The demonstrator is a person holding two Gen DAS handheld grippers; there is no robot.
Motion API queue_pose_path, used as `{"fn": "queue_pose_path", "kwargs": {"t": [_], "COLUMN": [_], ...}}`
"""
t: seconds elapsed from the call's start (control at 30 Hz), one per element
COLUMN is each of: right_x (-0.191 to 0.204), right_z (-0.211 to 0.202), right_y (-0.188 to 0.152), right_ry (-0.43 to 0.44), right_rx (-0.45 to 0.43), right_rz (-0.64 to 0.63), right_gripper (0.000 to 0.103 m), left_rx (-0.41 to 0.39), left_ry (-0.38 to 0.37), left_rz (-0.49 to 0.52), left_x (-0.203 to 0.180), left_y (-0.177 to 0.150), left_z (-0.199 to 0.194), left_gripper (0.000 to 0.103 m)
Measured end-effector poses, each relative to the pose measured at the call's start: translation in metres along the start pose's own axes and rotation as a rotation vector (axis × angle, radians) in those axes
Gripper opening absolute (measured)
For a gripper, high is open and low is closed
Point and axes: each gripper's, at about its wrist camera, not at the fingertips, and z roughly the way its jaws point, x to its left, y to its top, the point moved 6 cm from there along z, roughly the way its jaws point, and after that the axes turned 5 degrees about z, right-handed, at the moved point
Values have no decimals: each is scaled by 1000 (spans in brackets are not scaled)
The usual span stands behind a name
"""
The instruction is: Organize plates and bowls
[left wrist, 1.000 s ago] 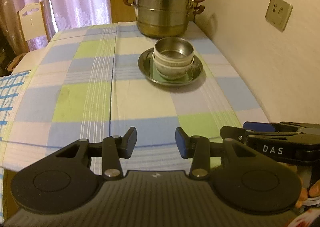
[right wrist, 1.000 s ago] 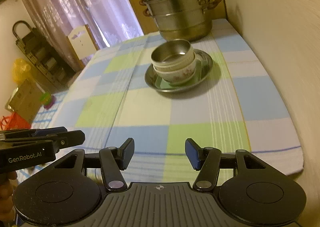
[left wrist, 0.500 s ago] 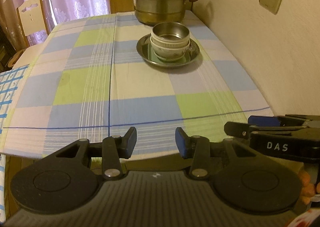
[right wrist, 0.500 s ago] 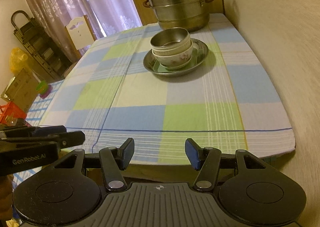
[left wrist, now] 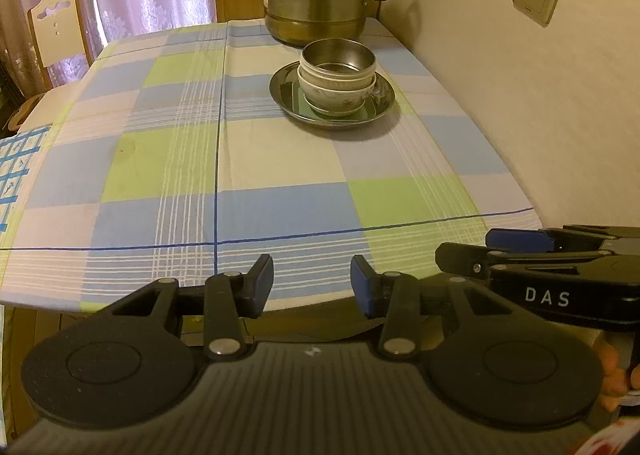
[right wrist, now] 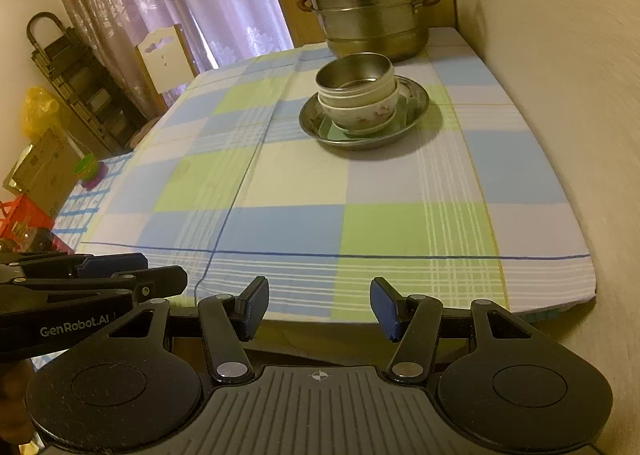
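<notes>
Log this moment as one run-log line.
left gripper: open, empty | right gripper: open, empty | steel bowl nested in white ceramic bowls on round steel plate | stack untouched

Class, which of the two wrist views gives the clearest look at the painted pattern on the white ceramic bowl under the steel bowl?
The right wrist view: the white ceramic bowl shows its side with reddish painted marks. In the left wrist view the same bowl looks smaller and its pattern is only faint. In both it sits in the round steel plate, under the steel bowl.
</notes>
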Motion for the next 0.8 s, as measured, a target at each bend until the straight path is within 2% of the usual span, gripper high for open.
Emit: {"fn": "queue_pose_path", "kwargs": {"t": [0.8], "right_x": [3], "right_z": [2], "right_y": [0], "right_ry": [-9], "right_rx": [5], "right_rz": [2], "right_gripper": [56], "left_rx": [-7], "left_ry": [-10], "left_rz": [6], "left_x": [1], "left_y": [1], "left_z": [-2], "left_gripper": [39]}}
